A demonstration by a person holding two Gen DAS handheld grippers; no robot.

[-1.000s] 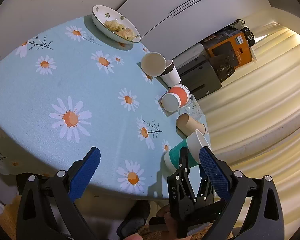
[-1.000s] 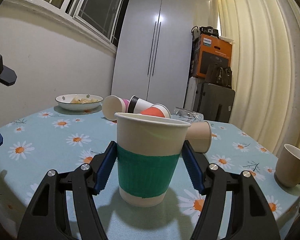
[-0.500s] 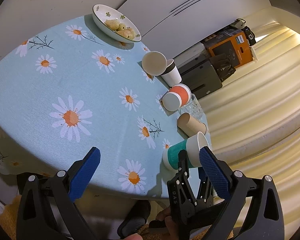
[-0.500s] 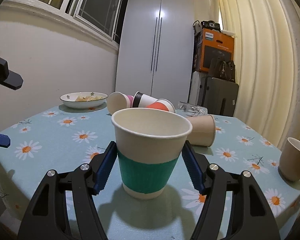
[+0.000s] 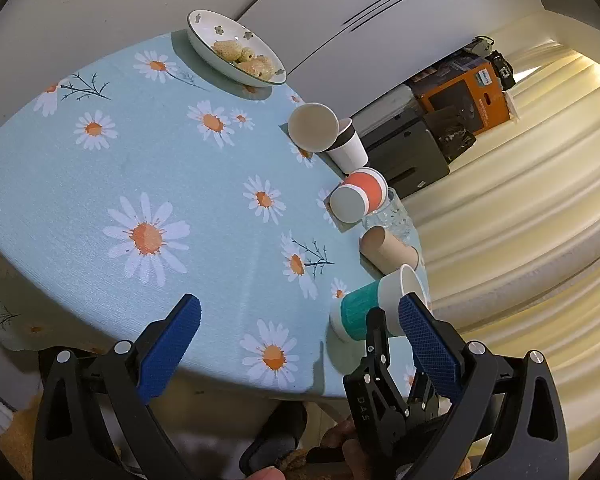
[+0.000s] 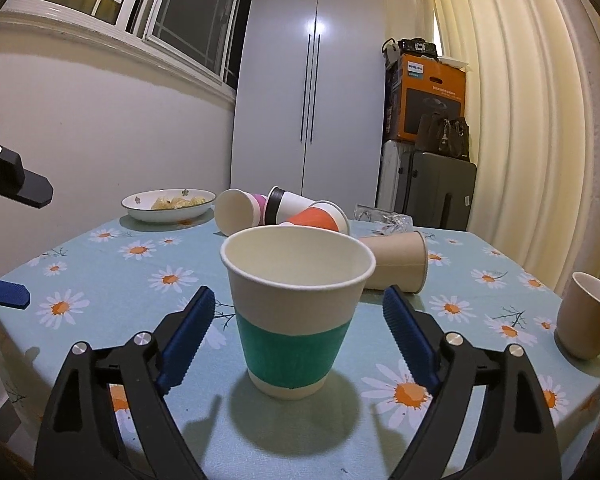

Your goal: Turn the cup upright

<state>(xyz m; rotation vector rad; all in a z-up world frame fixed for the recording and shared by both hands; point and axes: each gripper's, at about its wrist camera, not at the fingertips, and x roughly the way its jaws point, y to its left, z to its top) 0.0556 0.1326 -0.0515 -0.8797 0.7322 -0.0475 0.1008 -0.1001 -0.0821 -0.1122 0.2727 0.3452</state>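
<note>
The green cup (image 6: 296,308) stands up straight on the flowery surface (image 6: 112,280), mouth to the ceiling. It sits right between the two sides of the right claw (image 6: 298,336), which is open and not touching it. The left claw (image 5: 300,344) is open too, farther away.

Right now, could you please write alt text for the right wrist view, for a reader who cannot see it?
A green-banded paper cup stands upright on a daisy-print tablecloth, between the open fingers of the right claw, which do not touch it. Behind it several paper cups lie on their sides near a bowl of food.
</note>
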